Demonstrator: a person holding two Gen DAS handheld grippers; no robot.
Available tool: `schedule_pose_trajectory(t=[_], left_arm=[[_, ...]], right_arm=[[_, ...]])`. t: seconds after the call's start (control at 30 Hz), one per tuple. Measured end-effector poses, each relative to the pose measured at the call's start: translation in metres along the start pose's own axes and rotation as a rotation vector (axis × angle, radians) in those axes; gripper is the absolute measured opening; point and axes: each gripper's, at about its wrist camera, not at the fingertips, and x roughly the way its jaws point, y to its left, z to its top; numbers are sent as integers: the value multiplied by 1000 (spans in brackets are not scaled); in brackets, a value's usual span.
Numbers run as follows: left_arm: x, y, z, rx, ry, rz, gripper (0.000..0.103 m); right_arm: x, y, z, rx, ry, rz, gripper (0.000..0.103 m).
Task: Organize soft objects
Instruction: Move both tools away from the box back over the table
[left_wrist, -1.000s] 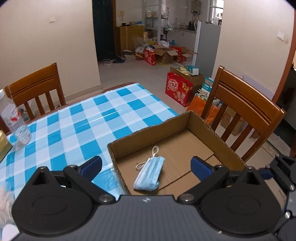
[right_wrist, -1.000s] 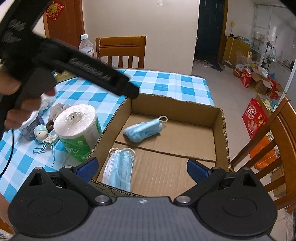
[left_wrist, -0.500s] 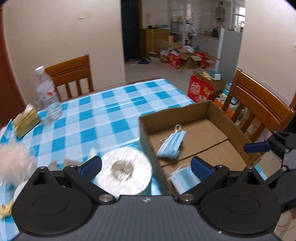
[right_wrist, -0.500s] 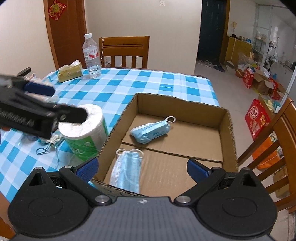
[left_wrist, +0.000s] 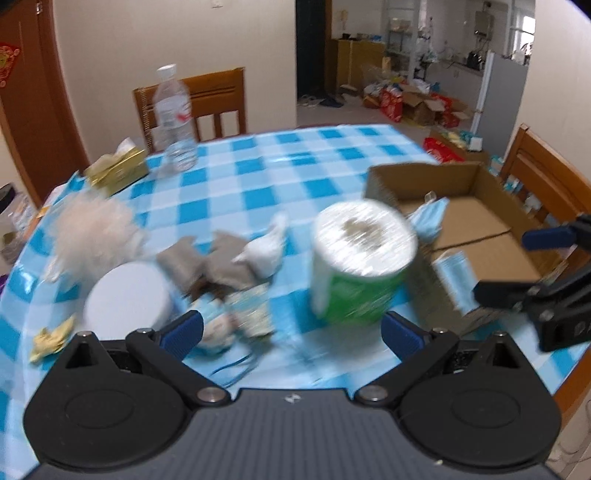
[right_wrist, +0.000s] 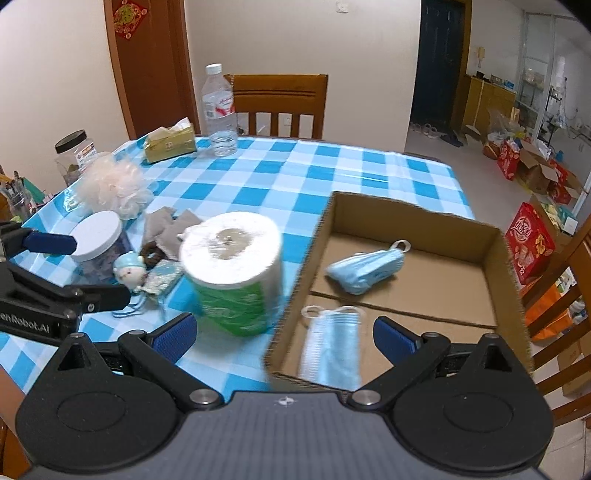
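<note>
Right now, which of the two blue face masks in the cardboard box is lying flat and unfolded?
The pale blue face mask at the box's near edge, spread flat. The other blue face mask, farther back, is folded into a bundle.

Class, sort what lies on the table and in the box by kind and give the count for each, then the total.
Face masks in the cardboard box: 2
Toilet paper rolls: 1
Bath puffs: 1
Water bottles: 1
Tissue packs: 1
White-lidded jars: 1
Small dolls: 1
Total: 8
</note>
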Motion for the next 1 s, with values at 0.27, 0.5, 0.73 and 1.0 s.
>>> schedule_pose_trajectory(t=[0.27,0.5,0.73,1.0], left_arm=[[-4,56,-32,23,31,77,102],[-1,107,-53,-16,63,96,102],[15,161,-67,-75,81,146,102],[48,223,-65,-154,88,241,102]], right_arm=[[17,61,3,-16,41,-1,103],[32,112,9,-44,72,1,103],[39,149,17,-83,86,-6,103],[53,174,17,-136,136,-12,103]])
